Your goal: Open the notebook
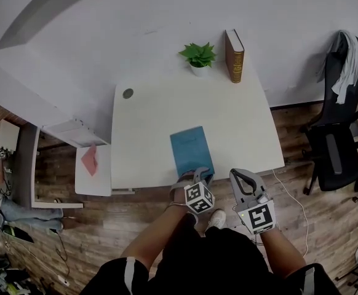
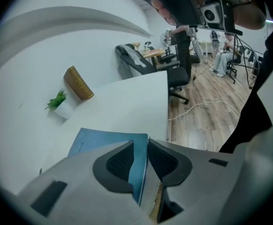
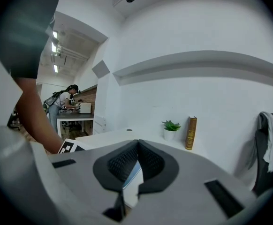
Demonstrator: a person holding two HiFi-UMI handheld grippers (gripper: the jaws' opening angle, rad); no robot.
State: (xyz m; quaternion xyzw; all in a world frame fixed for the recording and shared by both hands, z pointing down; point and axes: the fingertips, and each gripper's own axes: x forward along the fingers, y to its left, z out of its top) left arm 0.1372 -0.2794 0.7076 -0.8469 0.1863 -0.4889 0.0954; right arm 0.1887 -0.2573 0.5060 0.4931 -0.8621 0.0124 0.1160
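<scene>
A blue notebook lies closed on the white table, close to its front edge. My left gripper points steeply down at the notebook's near edge. In the left gripper view the blue cover's edge runs into the narrow gap of the left gripper. One pad is over the cover and the other beside the page edges, with a gap still showing. My right gripper hangs off the table's front edge, right of the notebook. The right gripper has its pads together and holds nothing.
A potted plant and an upright brown book stand at the table's far edge by the wall. A black office chair with a cloth over it is to the right. At the left, a low white side table holds a pink item.
</scene>
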